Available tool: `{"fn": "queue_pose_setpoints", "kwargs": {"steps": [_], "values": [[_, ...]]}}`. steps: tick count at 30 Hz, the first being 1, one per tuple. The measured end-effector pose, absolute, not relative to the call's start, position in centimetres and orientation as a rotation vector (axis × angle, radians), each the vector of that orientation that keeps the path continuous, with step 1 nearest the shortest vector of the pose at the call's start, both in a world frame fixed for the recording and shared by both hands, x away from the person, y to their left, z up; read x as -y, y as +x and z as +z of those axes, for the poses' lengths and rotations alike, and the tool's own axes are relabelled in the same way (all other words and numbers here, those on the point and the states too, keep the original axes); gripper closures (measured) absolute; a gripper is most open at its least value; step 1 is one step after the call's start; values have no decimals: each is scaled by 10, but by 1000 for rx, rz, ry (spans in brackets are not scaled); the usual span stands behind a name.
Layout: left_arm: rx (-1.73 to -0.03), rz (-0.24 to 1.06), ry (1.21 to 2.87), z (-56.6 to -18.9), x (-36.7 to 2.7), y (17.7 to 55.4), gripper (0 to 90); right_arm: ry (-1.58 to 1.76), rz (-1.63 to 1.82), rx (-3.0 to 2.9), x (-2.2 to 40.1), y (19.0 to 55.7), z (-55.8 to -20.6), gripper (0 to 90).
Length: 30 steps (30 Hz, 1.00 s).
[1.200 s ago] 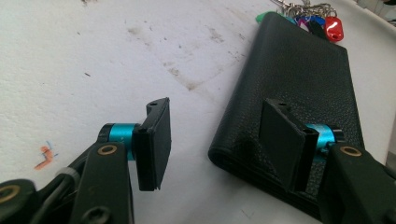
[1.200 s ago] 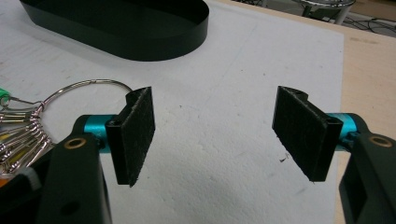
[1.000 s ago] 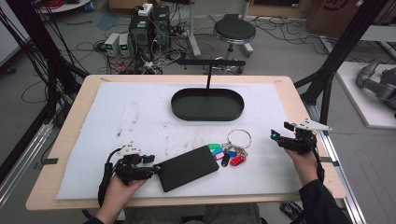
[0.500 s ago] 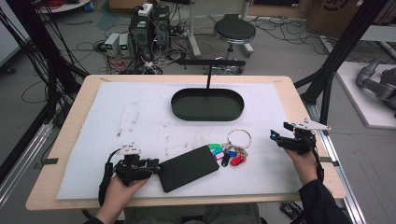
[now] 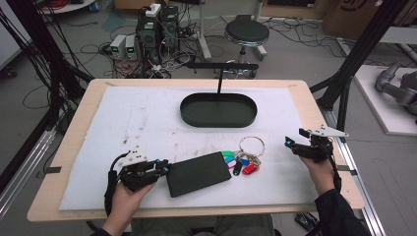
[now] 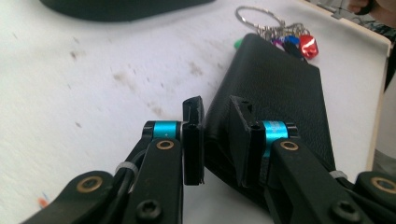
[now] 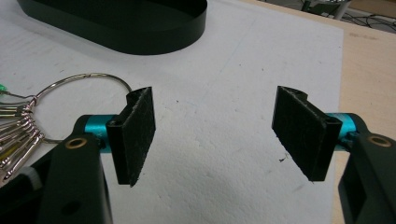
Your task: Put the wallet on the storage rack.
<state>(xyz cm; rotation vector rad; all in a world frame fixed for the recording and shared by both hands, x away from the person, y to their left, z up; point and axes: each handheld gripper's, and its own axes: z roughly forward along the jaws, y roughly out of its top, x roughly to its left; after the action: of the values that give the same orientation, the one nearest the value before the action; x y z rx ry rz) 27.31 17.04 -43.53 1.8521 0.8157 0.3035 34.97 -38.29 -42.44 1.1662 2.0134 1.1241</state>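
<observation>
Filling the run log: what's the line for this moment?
left gripper: shut on wallet corner | right gripper: open, beside keys | tray: empty

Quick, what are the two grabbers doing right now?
Left gripper: has just been closing, now shut on the black wallet corner.
Right gripper: open, holding nothing.

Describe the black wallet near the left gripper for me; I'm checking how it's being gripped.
The black wallet is a flat, rectangular case with a fine-grained, leather-like surface and rounded corners. It lies flat on the white mat, set at a slant near the table's front edge. The left gripper has just been closing, and its jaws now pinch the wallet's near corner, one pad on top and one at the edge. The far end touches or slightly overlaps the bunch of keys with coloured tags.
</observation>
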Motion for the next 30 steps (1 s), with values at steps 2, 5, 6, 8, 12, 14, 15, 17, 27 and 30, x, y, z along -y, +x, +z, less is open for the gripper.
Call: {"fn": "queue_pose_setpoints", "kwargs": {"steps": [2,5,6,8,12,14,15,17,27,30], "values": [[-793,356,1826,-431,-171,272,769,1170,1123,-2011,383,349,-424,311],[-738,464,1786,-421,-173,269,770,1166,1122,-2007,383,349,-424,312],[-722,493,1779,-419,-174,268,771,1166,1121,-2006,383,349,-424,312],[-696,516,1760,-417,-175,266,771,1162,1120,-2006,383,349,-424,312],[-666,529,1764,-417,-176,263,772,1151,1163,-2004,380,347,-421,312],[-650,537,1763,-416,-176,262,772,1140,1180,-2007,378,346,-420,312],[-642,542,1762,-416,-175,262,773,1133,1198,-2008,375,346,-419,312],[-626,551,1757,-415,-175,261,774,1097,1256,-2026,366,345,-417,312],[-583,569,1756,-412,-174,259,779,930,1438,-2159,313,350,-407,311],[-578,570,1758,-412,-174,258,780,889,1440,-2200,297,352,-405,311]]}}
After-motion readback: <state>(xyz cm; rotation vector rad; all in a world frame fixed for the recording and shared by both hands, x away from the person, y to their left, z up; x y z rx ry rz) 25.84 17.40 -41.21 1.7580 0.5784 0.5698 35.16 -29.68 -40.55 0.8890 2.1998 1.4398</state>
